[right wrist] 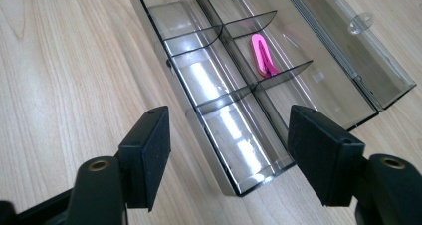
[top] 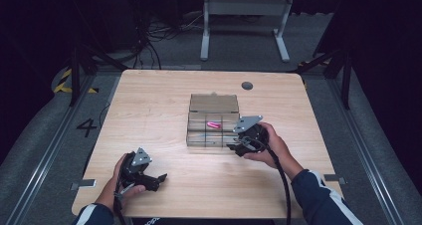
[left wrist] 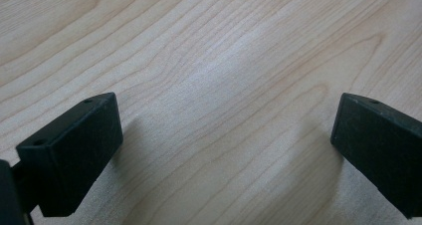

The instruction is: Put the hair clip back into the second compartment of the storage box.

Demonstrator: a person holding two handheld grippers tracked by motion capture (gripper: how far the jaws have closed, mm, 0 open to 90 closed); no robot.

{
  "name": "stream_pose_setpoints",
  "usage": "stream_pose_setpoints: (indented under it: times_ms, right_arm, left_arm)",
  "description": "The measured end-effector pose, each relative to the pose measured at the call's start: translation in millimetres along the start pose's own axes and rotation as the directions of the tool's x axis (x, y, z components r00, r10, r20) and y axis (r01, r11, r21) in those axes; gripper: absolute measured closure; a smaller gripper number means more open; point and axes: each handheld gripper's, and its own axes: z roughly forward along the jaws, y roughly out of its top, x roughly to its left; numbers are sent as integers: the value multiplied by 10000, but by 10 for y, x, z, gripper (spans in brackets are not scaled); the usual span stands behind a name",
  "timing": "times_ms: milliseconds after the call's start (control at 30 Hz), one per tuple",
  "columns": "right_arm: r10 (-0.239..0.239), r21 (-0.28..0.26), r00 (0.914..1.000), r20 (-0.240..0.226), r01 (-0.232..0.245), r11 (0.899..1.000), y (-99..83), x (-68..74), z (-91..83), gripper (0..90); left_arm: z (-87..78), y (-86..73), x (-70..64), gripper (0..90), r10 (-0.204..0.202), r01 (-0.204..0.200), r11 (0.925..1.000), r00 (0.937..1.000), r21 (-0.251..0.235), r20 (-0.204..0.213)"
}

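Near the counter's front edge, the left hand-held gripper is held low over bare wood, jaws spread wide and empty. Toward the middle, the right hand-held gripper is also spread wide and empty, aimed at the near end of the clear divided box. Inside it, a pink clip-like piece is already lodged in a middle compartment; the lid lies open, so closing probably remains.

Both sleeves dark navy with white stripes along the arm. Left black two-jaw gripper carries a grey three-cornered plate on top; the right black gripper has the same, larger-looking. Thick black cable trails from the right one. Blocky matte jaw pads; brass-coloured screw holes behind the right pair.
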Motion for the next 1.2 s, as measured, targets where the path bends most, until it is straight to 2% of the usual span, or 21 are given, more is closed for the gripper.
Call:
stream_pose_setpoints:
  times_ms: [333,567,767,967,1200]
  right_arm:
    - [23,-135,9999,105,-22,9999,-154,41,-112,323]
    - [80,14,9999,95,-80,10000,-284,68,-154,318]
    - [200,-162,9995,260,-196,9997,-408,59,-257,317]
    - [387,-63,9989,263,-385,9992,-540,43,-312,311]
    - [382,-83,9987,325,-380,9992,-639,54,-363,315]
  left_arm:
    - [0,0,0,4,-2,2,10000,10000,1,0]
    - [-1,-1,-2,4,-5,5,10000,10000,-13,-17]
    - [-2,-1,-2,4,-8,8,10000,10000,-5,-23]
    - [-1,-1,-2,4,-7,7,10000,10000,-9,-19]
    - [-1,-1,-2,4,-9,9,10000,10000,-9,-18]
